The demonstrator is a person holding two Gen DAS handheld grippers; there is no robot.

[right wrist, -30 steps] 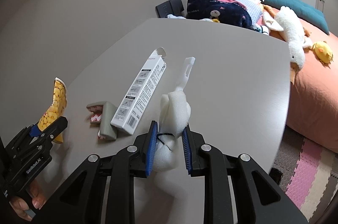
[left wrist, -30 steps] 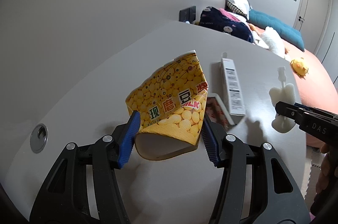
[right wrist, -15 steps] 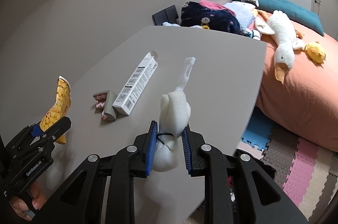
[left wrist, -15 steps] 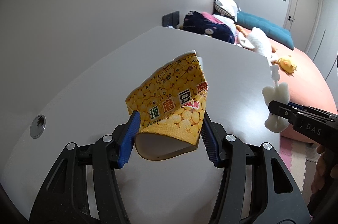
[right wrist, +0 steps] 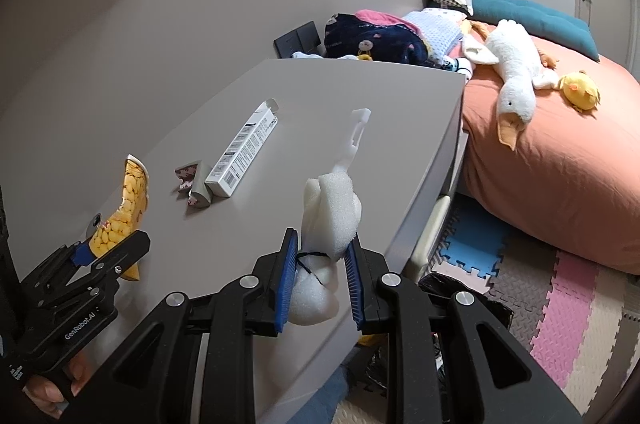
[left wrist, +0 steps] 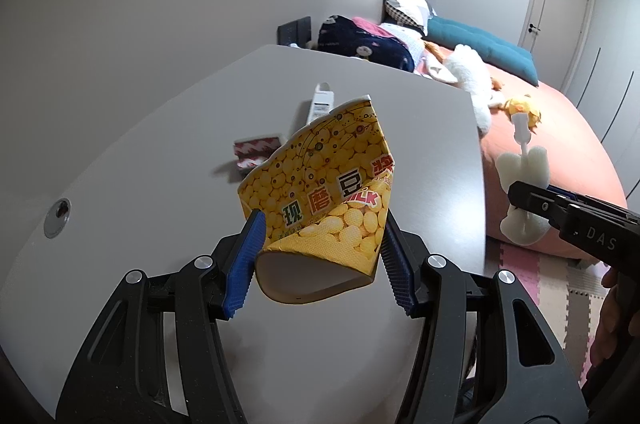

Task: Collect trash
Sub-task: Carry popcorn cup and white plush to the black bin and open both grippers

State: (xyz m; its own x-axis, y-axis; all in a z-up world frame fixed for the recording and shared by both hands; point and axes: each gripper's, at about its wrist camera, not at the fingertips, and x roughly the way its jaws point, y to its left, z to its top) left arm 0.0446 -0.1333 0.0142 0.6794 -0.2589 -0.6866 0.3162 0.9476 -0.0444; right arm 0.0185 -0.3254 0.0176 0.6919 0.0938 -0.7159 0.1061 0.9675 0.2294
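My left gripper (left wrist: 320, 260) is shut on a crushed yellow soy-milk paper cup (left wrist: 328, 191) and holds it above the grey table (left wrist: 160, 159). It also shows in the right wrist view (right wrist: 124, 207). My right gripper (right wrist: 320, 276) is shut on a white foam sponge brush (right wrist: 328, 216) with a white plastic handle, held over the table's right edge; it also shows in the left wrist view (left wrist: 524, 175). A long white carton (right wrist: 244, 147) and a small folded red-and-white wrapper (right wrist: 192, 179) lie on the table.
A bed with an orange sheet (right wrist: 560, 159), a plush goose (right wrist: 512, 63), a yellow duck toy (right wrist: 580, 87) and pillows stands to the right of the table. Coloured foam floor mats (right wrist: 560, 284) and a dark bag (right wrist: 460, 296) lie below the table's edge.
Both grippers have pulled back and to the right with their loads; the carton and wrapper look farther away and the table's right edge and floor have come into view.
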